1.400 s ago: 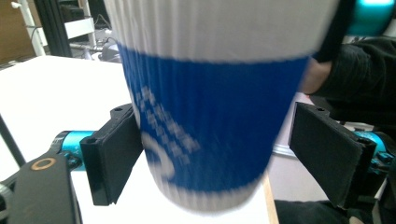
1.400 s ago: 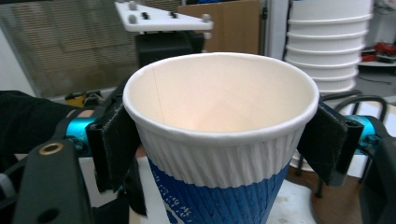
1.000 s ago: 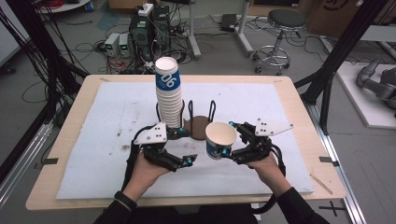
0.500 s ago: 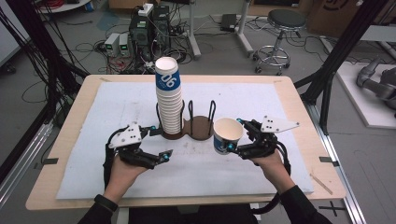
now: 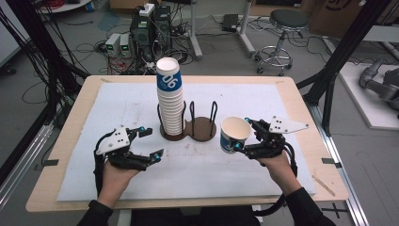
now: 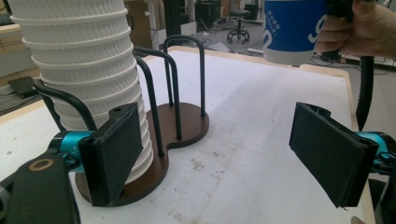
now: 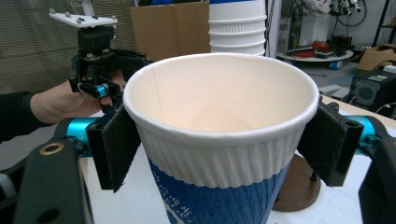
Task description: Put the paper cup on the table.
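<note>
While we hold the single cup (image 5: 234, 134) off the worktop (image 5: 282, 94) in the right tool (image 5: 244, 136), its pads pressed on the ribbed wall just below the rim, the biggest risk is the tall cup stack (image 5: 170, 96) at ten o'clock from it. Bumping that stack sideways could topple it out of the brown holder (image 5: 195, 128), since only thin wire loops steady it. Next, squeezing harder could crush the thin paper rim; easing off could let the cup slip down. Smallest worry: our left tool (image 5: 147, 143), open and empty at eight o'clock from the holder, could clip the holder's base.
</note>
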`<state>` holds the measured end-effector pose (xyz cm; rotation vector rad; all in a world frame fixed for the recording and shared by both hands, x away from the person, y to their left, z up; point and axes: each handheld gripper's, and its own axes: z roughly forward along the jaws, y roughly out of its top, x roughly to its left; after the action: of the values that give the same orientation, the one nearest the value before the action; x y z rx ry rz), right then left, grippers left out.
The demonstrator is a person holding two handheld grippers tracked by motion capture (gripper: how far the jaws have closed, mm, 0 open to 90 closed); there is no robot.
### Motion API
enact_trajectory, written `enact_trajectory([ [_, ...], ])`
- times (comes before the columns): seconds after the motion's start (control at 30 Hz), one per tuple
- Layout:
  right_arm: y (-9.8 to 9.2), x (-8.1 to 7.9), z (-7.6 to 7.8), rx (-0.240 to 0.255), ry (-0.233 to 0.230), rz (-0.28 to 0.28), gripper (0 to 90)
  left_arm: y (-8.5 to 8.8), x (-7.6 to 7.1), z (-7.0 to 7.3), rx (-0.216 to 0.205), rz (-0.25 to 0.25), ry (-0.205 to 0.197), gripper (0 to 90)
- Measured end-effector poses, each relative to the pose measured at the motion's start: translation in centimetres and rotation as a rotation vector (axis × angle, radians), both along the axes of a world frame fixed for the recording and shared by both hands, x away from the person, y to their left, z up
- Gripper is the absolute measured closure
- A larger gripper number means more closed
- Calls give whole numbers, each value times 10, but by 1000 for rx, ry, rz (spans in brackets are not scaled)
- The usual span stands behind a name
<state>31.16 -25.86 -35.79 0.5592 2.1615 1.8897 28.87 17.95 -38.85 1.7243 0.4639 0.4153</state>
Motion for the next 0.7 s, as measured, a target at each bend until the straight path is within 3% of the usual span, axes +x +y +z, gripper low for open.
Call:
enact_trajectory([
  [0.7,-3,-1,3,-4,-14,-14,227,4,-2,-3,-1,16,12,171],
])
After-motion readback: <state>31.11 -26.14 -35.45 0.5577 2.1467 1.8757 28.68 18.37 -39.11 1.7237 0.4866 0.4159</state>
